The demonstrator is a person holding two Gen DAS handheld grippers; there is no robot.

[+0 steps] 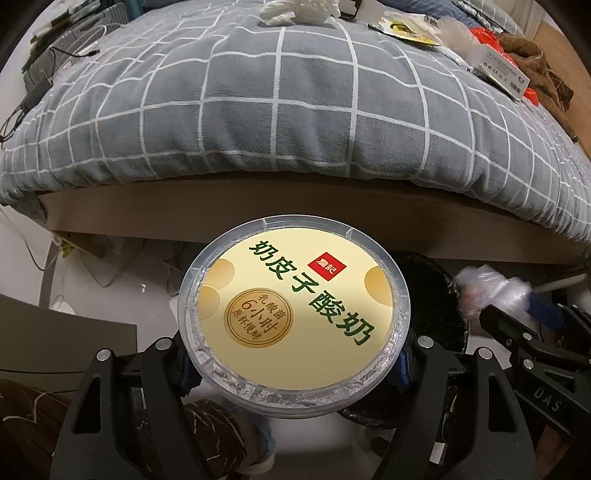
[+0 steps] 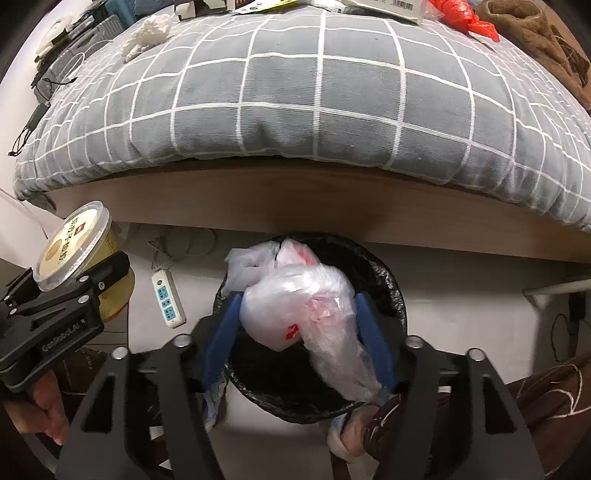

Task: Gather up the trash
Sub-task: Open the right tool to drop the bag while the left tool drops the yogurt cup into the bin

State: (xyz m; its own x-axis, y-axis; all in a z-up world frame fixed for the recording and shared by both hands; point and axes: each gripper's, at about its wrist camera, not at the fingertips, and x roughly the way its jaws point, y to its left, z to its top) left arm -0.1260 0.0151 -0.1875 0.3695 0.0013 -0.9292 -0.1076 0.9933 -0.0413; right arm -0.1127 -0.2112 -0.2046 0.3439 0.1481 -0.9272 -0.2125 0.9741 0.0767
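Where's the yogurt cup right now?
The yogurt cup is clamped in the left gripper, low centre in the left wrist view; the right wrist view shows it left of the black-lined trash bin, below the bed edge.

bin [image 2: 388, 288]: mostly hidden by plastic bag [image 2: 306, 306] | bed frame [image 2: 295, 199]: underside dark, contents unclear

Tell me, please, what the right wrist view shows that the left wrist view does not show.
Only the right wrist view: a white power strip on the floor, and the open mouth of the black-lined trash bin with the clear plastic bag above it, between the right claw fingers.

Only the left wrist view: the yogurt cup lid's print, seen face-on.

Both: the cup in the left claw, the checked bedding, white tissue.
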